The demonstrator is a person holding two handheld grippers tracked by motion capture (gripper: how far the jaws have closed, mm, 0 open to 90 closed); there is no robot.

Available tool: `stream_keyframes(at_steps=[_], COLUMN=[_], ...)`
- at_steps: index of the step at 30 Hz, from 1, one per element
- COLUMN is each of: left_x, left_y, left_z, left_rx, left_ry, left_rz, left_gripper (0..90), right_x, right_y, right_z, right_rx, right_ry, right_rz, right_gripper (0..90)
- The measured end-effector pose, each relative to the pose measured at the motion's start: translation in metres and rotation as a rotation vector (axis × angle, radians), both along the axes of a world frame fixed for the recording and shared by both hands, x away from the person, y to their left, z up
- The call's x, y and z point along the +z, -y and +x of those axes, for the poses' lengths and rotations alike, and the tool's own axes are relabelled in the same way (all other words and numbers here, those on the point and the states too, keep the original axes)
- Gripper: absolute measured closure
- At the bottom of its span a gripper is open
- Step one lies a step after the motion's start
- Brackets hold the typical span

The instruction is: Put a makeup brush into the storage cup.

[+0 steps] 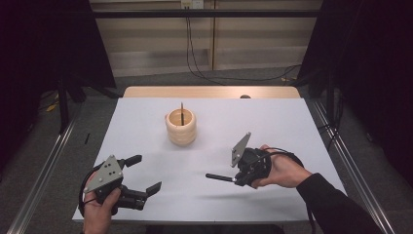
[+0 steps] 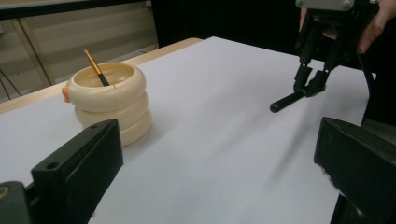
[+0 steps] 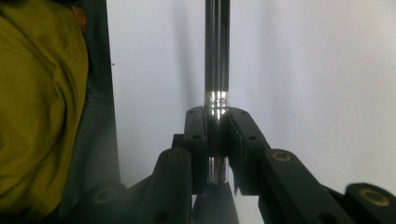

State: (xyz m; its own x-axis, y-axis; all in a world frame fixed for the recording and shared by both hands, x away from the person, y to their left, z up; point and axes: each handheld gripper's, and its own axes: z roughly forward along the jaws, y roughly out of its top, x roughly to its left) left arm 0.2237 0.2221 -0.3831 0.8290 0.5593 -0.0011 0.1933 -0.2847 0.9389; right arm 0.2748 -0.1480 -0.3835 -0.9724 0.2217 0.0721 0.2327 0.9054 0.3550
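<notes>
As we look down from the high view, we see the white table [image 1: 272, 122] with a cream ringed pot [image 1: 181, 127] near its far middle, a thin brush [image 1: 182, 113] standing in it. Our left gripper [image 1: 146, 173] hangs over the near left corner, jaws spread wide with nothing between them. Our right gripper [image 1: 235, 178] sits over the near right part of the table, turned toward the left edge, jaws clenched on a dark pen [image 1: 219, 177] whose free end points left, level above the table.

In the left gripper view, our own two jaws rise at the bottom corners, well apart and released. Between them lies bare table [image 2: 224, 154]. The pot [image 2: 109, 102] stands at the left, near the far edge, with the brush [image 2: 95, 67] leaning inside, its handle orange-brown and its lower part dark. Farther off at the upper right, the right gripper [image 2: 310, 88] points down and grasps the pen [image 2: 286, 102], which slants out toward the pot just above the table.

In the right gripper view, the jaws are pressed on the pen [image 3: 217, 56] from both sides, at a shiny metal band on it. The pen runs straight up and away over the table [image 3: 317, 70]. A yellow-green cloth [image 3: 37, 107] shows at the left.
</notes>
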Motion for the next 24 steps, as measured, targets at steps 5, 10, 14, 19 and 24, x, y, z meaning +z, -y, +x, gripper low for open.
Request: stream_keyframes(at_steps=[5, 10, 14, 19, 24], left_x=[0.004, 0.005, 0.006, 0.010, 0.013], left_y=[0.015, 0.033, 0.046, 0.059, 0.073], left_z=[0.006, 0.014, 0.020, 0.028, 0.032], left_rx=[-0.069, -0.136, -0.161, -0.201, -0.239], left_ry=[0.005, -0.029, -0.052, -0.059, -0.074], left_rz=[0.088, 0.151, 0.167, 0.199, 0.231], left_gripper=[2.0, 2.1, 2.1, 2.1, 2.2], right_x=[-0.002, -0.004, -0.004, -0.005, -0.006], right_y=[-0.003, -0.006, -0.007, -0.007, -0.009], right_z=[-0.002, -0.001, -0.002, -0.001, -0.001], right_rx=[0.004, 0.019, 0.012, 0.023, 0.035], right_ry=[-0.006, -0.011, -0.022, -0.016, -0.013], right_rz=[-0.007, -0.008, -0.014, -0.012, -0.012], right_gripper=[78.6, 78.6, 78.6, 78.5, 78.6])
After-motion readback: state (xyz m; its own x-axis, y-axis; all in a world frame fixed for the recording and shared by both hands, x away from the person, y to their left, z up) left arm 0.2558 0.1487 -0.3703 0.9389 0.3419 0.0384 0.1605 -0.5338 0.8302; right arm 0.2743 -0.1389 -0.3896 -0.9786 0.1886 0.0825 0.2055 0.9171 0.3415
